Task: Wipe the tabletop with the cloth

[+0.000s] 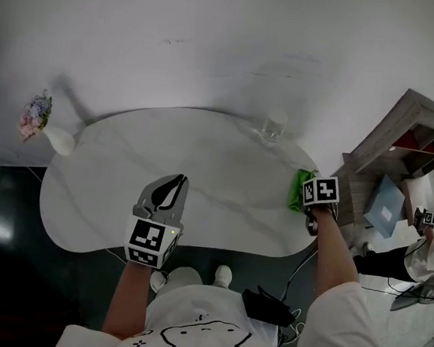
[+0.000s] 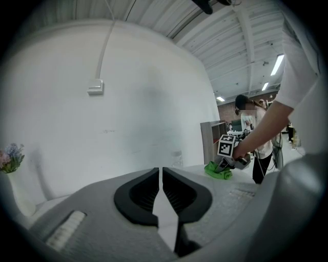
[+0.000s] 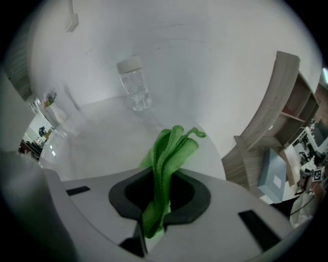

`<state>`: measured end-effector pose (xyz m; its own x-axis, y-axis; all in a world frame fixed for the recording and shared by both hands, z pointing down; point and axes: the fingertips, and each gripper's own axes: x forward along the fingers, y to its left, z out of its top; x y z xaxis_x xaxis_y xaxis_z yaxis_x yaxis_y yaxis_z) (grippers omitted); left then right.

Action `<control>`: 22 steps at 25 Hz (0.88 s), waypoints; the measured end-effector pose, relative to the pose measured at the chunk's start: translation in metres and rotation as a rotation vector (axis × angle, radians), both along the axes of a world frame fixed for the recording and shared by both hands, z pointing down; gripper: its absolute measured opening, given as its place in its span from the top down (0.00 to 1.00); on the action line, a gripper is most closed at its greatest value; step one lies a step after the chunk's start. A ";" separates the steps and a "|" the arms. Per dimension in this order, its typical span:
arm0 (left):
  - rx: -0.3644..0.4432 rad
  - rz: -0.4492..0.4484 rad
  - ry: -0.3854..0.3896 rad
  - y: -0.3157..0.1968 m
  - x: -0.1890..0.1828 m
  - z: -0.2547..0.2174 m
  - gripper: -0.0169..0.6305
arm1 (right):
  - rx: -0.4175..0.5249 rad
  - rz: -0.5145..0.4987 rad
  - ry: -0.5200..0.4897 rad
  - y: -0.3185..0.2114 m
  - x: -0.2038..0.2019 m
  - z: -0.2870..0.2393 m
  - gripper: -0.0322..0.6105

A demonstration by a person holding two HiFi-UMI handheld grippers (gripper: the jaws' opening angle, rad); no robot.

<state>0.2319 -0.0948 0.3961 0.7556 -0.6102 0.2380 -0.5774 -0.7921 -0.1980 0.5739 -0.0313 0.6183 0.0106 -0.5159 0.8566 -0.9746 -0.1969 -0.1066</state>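
- The right tongs [image 3: 156, 204] pinch the green cloth [image 3: 166, 158], bunched at the 3 o'clock edge of the bench [image 1: 202, 168]; it may slip off there
- A wide wipe could knock the clear jar [image 3: 134, 84] at 1 o'clock
- The right arm reaches out; the left tongs [image 2: 160, 189] hover closed and empty at 7 o'clock

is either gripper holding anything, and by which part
The right gripper is shut on the green cloth, pinching a bunched fold of it; the rest sticks out ahead. The left gripper is shut and empty.
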 end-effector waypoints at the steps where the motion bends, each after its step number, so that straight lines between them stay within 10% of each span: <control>1: -0.001 0.000 0.003 -0.001 0.000 0.000 0.94 | -0.007 0.004 0.012 0.004 0.006 0.000 0.88; 22: -0.030 -0.076 0.037 -0.018 -0.039 0.005 0.94 | 0.095 0.020 0.234 0.064 0.044 -0.021 0.88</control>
<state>0.1933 -0.1130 0.4008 0.7156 -0.6594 0.2303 -0.6428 -0.7508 -0.1523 0.6177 0.0332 0.5976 0.2144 -0.5915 0.7773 -0.9708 -0.2164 0.1030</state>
